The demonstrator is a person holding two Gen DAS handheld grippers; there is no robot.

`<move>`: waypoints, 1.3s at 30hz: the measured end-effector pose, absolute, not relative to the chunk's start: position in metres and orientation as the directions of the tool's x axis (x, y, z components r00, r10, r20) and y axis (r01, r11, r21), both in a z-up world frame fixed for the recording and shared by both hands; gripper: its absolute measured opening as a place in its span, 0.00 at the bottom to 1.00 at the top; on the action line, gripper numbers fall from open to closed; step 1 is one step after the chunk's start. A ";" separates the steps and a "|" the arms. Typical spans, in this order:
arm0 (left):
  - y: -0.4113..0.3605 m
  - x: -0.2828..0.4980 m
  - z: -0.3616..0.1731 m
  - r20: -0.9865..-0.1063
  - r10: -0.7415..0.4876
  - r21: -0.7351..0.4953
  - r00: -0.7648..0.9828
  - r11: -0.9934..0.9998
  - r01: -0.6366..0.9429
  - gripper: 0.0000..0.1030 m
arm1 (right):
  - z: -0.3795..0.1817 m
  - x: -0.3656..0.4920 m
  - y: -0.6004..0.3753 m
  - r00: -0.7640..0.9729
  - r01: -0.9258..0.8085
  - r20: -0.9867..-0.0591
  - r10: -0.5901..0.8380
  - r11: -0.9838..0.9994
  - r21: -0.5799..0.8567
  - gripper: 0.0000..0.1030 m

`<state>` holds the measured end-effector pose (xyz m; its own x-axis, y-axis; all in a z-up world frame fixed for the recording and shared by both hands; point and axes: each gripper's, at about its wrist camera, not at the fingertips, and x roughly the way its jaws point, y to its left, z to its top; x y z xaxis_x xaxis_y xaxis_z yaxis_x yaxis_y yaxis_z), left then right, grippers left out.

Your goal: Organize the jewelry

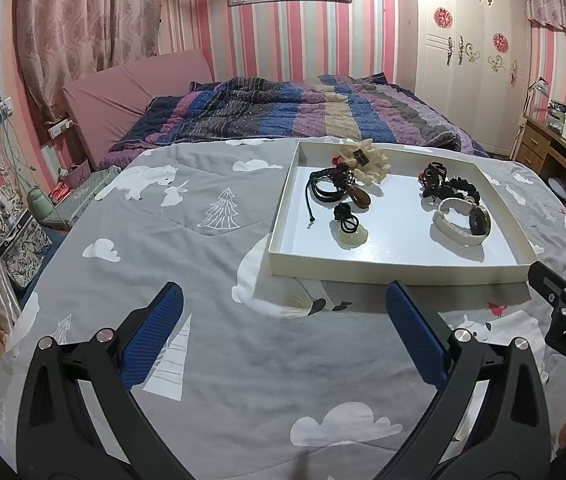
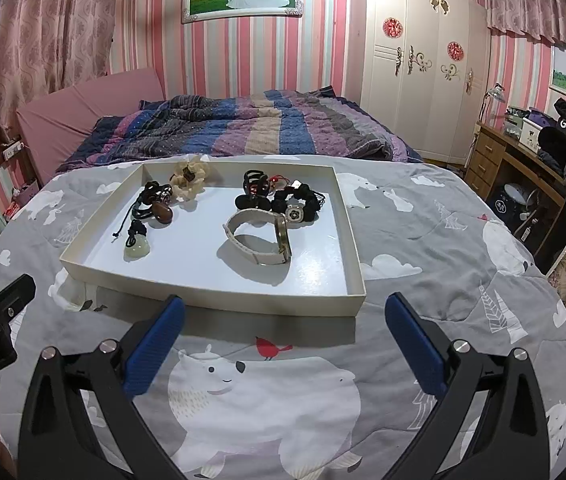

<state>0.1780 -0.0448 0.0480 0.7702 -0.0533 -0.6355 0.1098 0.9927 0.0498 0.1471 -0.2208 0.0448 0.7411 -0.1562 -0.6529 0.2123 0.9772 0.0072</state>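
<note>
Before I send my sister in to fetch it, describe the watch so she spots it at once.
On the grey bedspread sits a shallow white tray. In its right half, nearest the front edge, the watch stands on its side in a loop. It is the only pale-strapped piece there; the beads behind it are black.

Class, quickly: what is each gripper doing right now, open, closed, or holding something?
Left gripper: open, holding nothing, over the grey cartoon-print quilt.
Right gripper: open, holding nothing.

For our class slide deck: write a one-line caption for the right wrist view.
Open right gripper hovers before a white tray of jewelry, white-strapped watch nearest, on a bear-print quilt.
</note>
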 end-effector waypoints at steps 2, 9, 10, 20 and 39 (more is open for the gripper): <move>-0.045 0.178 0.048 -0.634 -0.051 0.054 0.772 0.992 0.110 0.97 | 0.045 0.147 -0.221 0.741 0.214 -0.653 -0.158 0.977 0.007 0.97; -0.046 0.177 0.048 -0.637 -0.050 0.055 0.769 0.992 0.110 0.97 | 0.045 0.147 -0.221 0.740 0.215 -0.653 -0.160 0.977 0.005 0.97; -0.046 0.178 0.048 -0.637 -0.050 0.055 0.770 0.992 0.110 0.97 | 0.045 0.147 -0.221 0.740 0.215 -0.653 -0.160 0.976 0.005 0.97; -0.045 0.178 0.047 -0.638 -0.045 0.056 0.769 0.993 0.105 0.97 | 0.045 0.147 -0.221 0.741 0.215 -0.653 -0.159 0.977 0.006 0.97; -0.045 0.178 0.047 -0.634 -0.040 0.061 0.772 0.993 0.102 0.97 | 0.045 0.146 -0.222 0.741 0.217 -0.652 -0.160 0.976 0.007 0.97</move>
<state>0.1775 -0.0451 0.0473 0.7719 -0.0400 -0.6344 0.1017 0.9929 0.0611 0.1462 -0.2221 0.0450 0.7408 -0.1604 -0.6523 0.2171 0.9761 0.0066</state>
